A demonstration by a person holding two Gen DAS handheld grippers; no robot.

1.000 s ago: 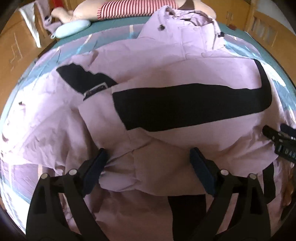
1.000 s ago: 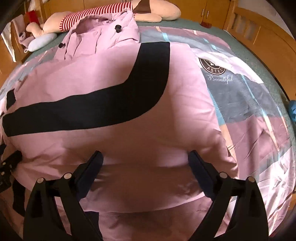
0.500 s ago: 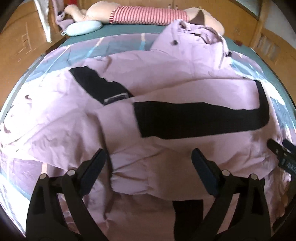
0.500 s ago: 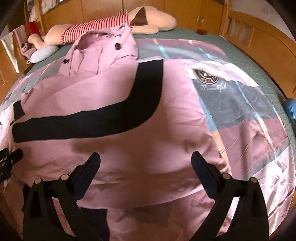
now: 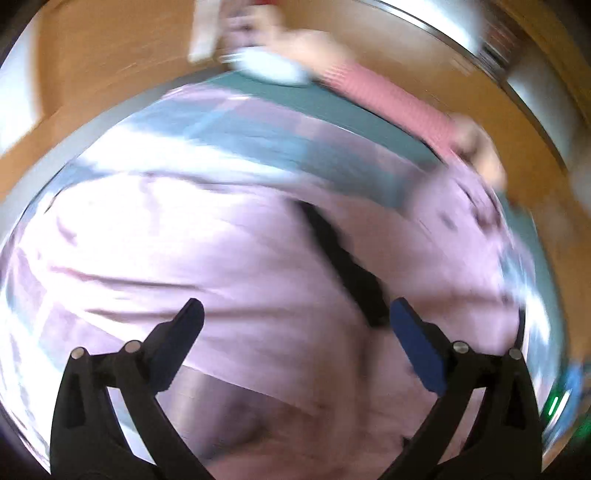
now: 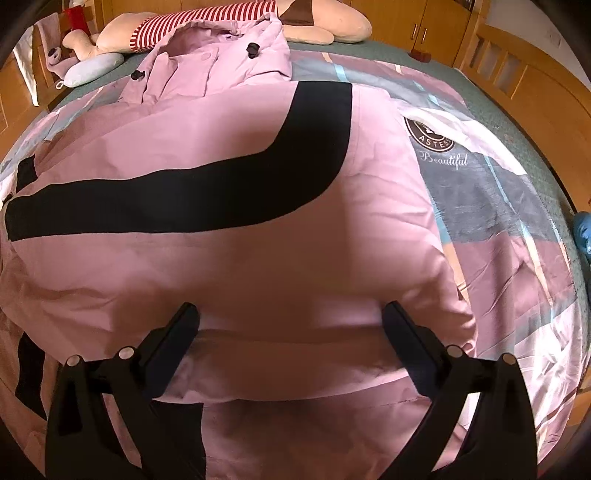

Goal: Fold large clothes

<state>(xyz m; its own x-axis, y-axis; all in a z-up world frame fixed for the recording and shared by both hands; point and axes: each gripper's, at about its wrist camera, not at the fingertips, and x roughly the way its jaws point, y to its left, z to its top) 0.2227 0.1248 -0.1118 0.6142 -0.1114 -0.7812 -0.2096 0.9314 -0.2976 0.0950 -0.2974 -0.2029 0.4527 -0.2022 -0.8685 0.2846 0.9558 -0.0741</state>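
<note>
A large lilac jacket (image 6: 229,266) with a broad black stripe (image 6: 207,199) lies spread on the bed, hood (image 6: 221,62) at the far end. My right gripper (image 6: 290,325) is open and empty just above the jacket's near folded edge. In the blurred left wrist view the jacket (image 5: 221,258) and a black stripe (image 5: 351,273) fill the frame. My left gripper (image 5: 295,321) is open and empty above the jacket's left part.
A patchwork bed cover (image 6: 498,206) lies under the jacket. A striped plush toy (image 6: 221,22) and a pale blue pillow (image 6: 92,68) lie at the head. A wooden bed frame (image 6: 517,74) and cabinets surround the bed.
My left gripper has swung quickly to the left, so its view is blurred and now faces the jacket's left side. My right gripper has barely moved. Both stay open.
</note>
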